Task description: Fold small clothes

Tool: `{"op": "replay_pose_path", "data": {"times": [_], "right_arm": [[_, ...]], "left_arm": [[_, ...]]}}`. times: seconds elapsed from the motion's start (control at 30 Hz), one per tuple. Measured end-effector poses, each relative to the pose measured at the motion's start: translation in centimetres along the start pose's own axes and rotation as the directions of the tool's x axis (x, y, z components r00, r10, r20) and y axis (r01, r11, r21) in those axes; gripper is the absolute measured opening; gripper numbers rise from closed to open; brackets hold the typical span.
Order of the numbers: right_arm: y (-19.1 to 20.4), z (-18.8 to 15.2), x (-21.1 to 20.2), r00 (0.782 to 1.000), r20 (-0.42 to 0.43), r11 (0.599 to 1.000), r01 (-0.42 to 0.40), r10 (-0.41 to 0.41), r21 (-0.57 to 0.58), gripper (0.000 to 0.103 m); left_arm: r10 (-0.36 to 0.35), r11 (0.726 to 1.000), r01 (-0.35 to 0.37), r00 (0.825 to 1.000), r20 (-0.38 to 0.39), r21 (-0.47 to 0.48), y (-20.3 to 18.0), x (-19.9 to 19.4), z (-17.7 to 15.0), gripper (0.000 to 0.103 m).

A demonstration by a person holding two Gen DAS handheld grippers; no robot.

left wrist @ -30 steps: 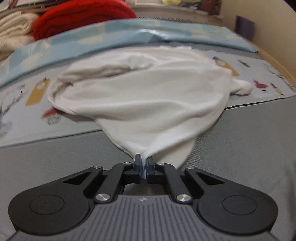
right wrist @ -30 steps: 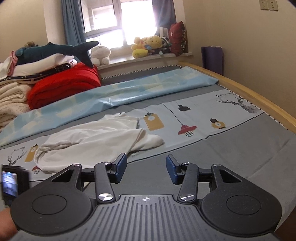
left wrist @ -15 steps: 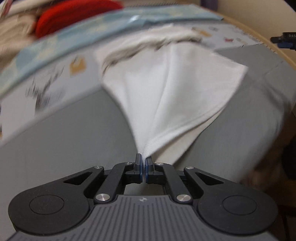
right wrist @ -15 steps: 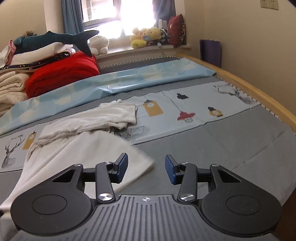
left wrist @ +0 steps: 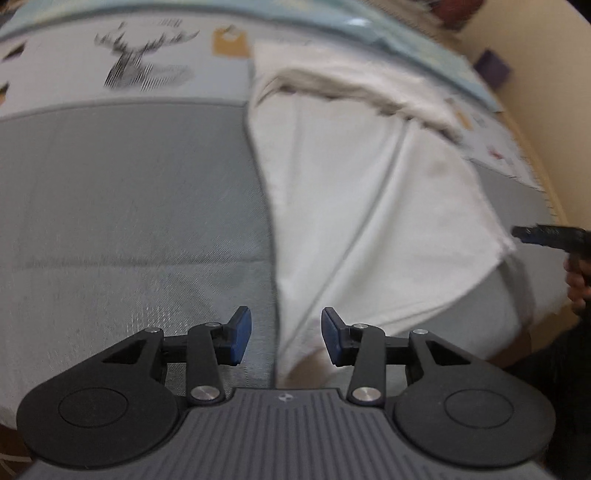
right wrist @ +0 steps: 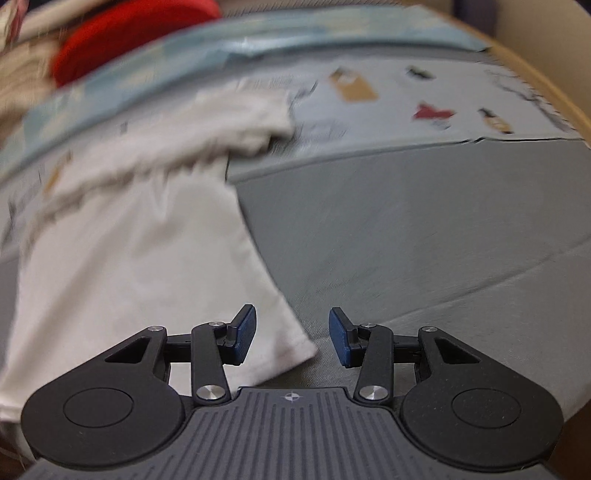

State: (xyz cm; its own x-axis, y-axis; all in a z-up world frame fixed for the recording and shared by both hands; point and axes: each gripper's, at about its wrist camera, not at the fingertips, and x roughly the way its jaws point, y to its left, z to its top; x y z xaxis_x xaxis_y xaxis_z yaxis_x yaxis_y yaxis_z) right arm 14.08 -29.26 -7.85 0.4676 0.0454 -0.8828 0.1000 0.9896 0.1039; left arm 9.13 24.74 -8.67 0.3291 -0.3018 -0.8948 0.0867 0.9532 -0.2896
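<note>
A white garment [left wrist: 369,192] lies spread on the grey bed cover, its near corner reaching between my left gripper's jaws. My left gripper [left wrist: 286,341] is open and holds nothing. In the right wrist view the same garment [right wrist: 140,251] lies to the left, and its lower right corner sits just in front of the open right gripper [right wrist: 291,341]. The right gripper's fingertip [left wrist: 535,234] shows at the right edge of the left wrist view, beside the garment's far corner.
The grey bed cover [right wrist: 424,229] meets a pale printed sheet [left wrist: 140,62] with a deer and lamp pattern. A red blanket [right wrist: 122,33] and folded linens lie at the back left. The wooden bed edge [right wrist: 546,81] runs along the right.
My left gripper has opened and let go of the garment's corner, and the garment now lies flat. The right gripper has tipped down toward the garment's right corner.
</note>
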Motion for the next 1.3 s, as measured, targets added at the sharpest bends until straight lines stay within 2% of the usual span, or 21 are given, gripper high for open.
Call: {"op": "replay_pose_path", "data": {"times": [0.1,0.17,0.27,0.3,0.33,0.37,0.43,0.53,0.63,0.73,0.83,0.9,0.97,1.03,1.17,1.23,1.3], "right_arm": [[0.9,-0.2,2.4,0.996,-0.078,0.998,0.042,-0.046,-0.051,0.046],[1.2,-0.6,3.7,0.989,-0.136,0.996,0.046,-0.055,-0.070,0.045],[2.1,-1.3,4.2,0.987,-0.153,0.989,0.036,-0.058,-0.144,0.027],[2.4,-1.4,4.0,0.987,-0.149,0.986,0.028,-0.053,-0.167,0.010],[2.5,-1.4,3.7,0.988,-0.146,0.984,0.017,-0.043,-0.175,0.007],[2.4,-1.4,3.2,0.990,-0.139,0.985,0.015,-0.039,-0.171,0.007],[1.4,-1.2,2.1,0.991,-0.129,0.989,0.011,-0.030,-0.148,0.006],[-1.5,-1.8,0.0,0.992,-0.124,0.991,0.010,-0.027,-0.134,0.006],[-5.0,-3.5,-1.7,0.990,-0.142,0.995,0.001,-0.015,-0.103,0.005],[-6.6,-5.5,-3.0,0.986,-0.165,0.991,-0.030,0.009,-0.127,0.005],[-6.0,-6.9,-3.3,0.977,-0.213,0.976,-0.073,0.028,-0.205,0.006],[-4.8,-7.6,-3.2,0.969,-0.245,0.961,-0.105,0.041,-0.254,0.006],[-3.6,-7.9,-3.1,0.965,-0.262,0.943,-0.117,0.033,-0.311,0.007],[-2.7,-7.7,-3.1,0.971,-0.238,0.936,-0.082,-0.003,-0.343,0.008],[-3.2,-6.3,-3.4,0.982,-0.187,0.959,-0.073,0.021,-0.275,0.017],[-3.2,-6.0,-3.3,0.984,-0.177,0.964,-0.078,0.033,-0.254,0.018],[-3.1,-6.3,-3.0,0.981,-0.189,0.962,-0.093,0.044,-0.258,0.018]], "left_arm": [[0.045,0.999,-0.046,0.997,-0.061,-0.017,-0.6,2.2,0.6,0.045],[0.062,0.998,-0.061,0.995,-0.075,0.017,-1.2,2.9,0.7,0.044],[0.087,0.992,-0.080,0.994,-0.068,0.101,-2.6,3.5,0.4,0.040],[0.093,0.988,-0.084,0.993,-0.066,0.128,-3.0,3.8,0.3,0.036],[0.104,0.983,-0.093,0.993,-0.063,0.155,-3.6,4.1,0.3,0.027],[0.119,0.977,-0.107,0.991,-0.055,0.182,-4.1,4.4,0.2,0.018],[0.143,0.968,-0.131,0.989,-0.039,0.215,-4.6,4.9,-0.1,0.011],[0.128,0.967,-0.122,0.992,-0.009,0.225,-5.1,5.0,0.1,0.009],[0.102,0.955,-0.107,0.994,0.030,0.277,-6.4,4.2,-0.2,0.008],[0.127,0.944,-0.123,0.992,0.005,0.307,-6.8,4.3,-0.9,0.008],[0.199,0.928,-0.178,0.979,-0.033,0.328,-6.2,4.2,-1.8,0.008],[0.220,0.929,-0.188,0.973,-0.066,0.319,-5.6,4.1,-2.1,0.008],[0.198,0.942,-0.164,0.976,-0.089,0.293,-5.2,3.9,-2.1,0.010],[0.167,0.952,-0.147,0.985,-0.051,0.268,-5.3,3.0,-1.6,0.012],[0.146,0.961,-0.135,0.989,-0.029,0.240,-6.0,2.5,-1.2,0.019],[0.158,0.960,-0.140,0.986,-0.056,0.244,-6.1,3.1,-1.1,0.020],[0.199,0.950,-0.164,0.974,-0.110,0.266,-6.6,4.1,-1.4,0.020]]}}
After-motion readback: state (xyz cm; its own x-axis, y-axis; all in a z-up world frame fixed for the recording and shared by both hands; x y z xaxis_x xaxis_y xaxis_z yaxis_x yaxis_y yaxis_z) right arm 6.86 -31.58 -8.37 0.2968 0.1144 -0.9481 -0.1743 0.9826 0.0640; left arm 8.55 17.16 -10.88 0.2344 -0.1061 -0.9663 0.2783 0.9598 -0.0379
